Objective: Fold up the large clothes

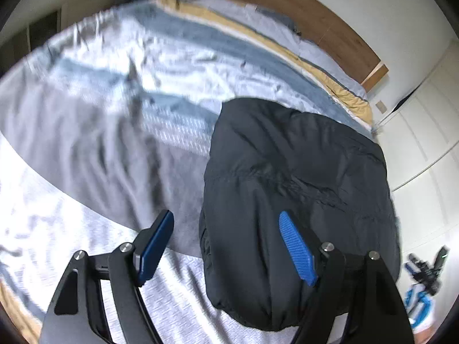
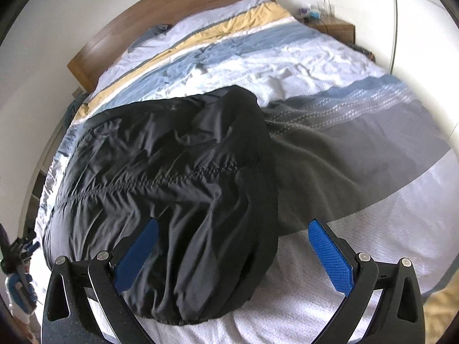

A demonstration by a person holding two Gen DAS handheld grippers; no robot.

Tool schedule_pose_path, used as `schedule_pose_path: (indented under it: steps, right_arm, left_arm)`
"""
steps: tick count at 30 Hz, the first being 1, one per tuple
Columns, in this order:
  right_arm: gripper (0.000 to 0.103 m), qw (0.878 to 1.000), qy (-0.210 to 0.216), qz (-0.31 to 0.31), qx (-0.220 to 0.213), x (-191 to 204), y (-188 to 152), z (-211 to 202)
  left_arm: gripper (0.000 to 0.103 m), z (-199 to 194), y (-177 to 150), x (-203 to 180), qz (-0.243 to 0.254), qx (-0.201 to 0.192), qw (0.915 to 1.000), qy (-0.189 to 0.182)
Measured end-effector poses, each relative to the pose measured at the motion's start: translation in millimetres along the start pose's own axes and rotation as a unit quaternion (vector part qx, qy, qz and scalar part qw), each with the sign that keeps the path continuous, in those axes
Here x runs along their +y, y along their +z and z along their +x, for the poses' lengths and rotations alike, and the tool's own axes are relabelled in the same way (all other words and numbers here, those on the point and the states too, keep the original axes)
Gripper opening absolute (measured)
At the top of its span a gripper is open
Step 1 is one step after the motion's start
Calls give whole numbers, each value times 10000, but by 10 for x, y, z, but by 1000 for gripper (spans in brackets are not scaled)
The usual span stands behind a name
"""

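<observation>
A black puffy jacket (image 1: 287, 177) lies folded into a thick bundle on the bed; it also shows in the right wrist view (image 2: 172, 172). My left gripper (image 1: 226, 223) is open and empty above the jacket's near left edge, its right finger (image 1: 295, 246) over the black fabric. My right gripper (image 2: 233, 229) is open and empty above the jacket's near right edge, its left finger (image 2: 137, 255) over the fabric. The other gripper shows small at the edge of each view (image 1: 427, 269) (image 2: 21, 255).
The bed (image 2: 358, 258) has a white, grey, blue and yellow striped cover and a wooden headboard (image 2: 172, 8). A wooden nightstand (image 2: 332, 27) with small items stands beside it. White wardrobe doors (image 1: 424, 132) are on the right of the left wrist view.
</observation>
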State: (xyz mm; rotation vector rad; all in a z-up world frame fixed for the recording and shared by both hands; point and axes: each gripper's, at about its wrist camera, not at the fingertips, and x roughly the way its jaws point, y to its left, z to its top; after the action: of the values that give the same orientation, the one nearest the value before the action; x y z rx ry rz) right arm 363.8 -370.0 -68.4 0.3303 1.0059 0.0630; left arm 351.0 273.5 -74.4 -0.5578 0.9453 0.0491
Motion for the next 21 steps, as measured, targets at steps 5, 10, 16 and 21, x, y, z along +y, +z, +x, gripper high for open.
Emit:
schedule_pose_path:
  steps: [5, 10, 16, 21]
  right_arm:
    - [103, 9995, 87, -89, 278, 19, 32, 270]
    - [103, 9977, 465, 141, 475, -12, 53, 490]
    - [103, 9863, 1141, 695, 966, -196, -23, 908]
    - [103, 9674, 1717, 1165, 1453, -301, -121, 1259]
  left_arm:
    - [75, 383, 9, 135, -452, 391, 9949, -807]
    - [75, 692, -4, 85, -595, 673, 9892, -1156]
    - [85, 1084, -87, 213, -829, 1188, 9776, -1526]
    - [94, 1283, -156, 300, -1029, 1416, 9644, -1981]
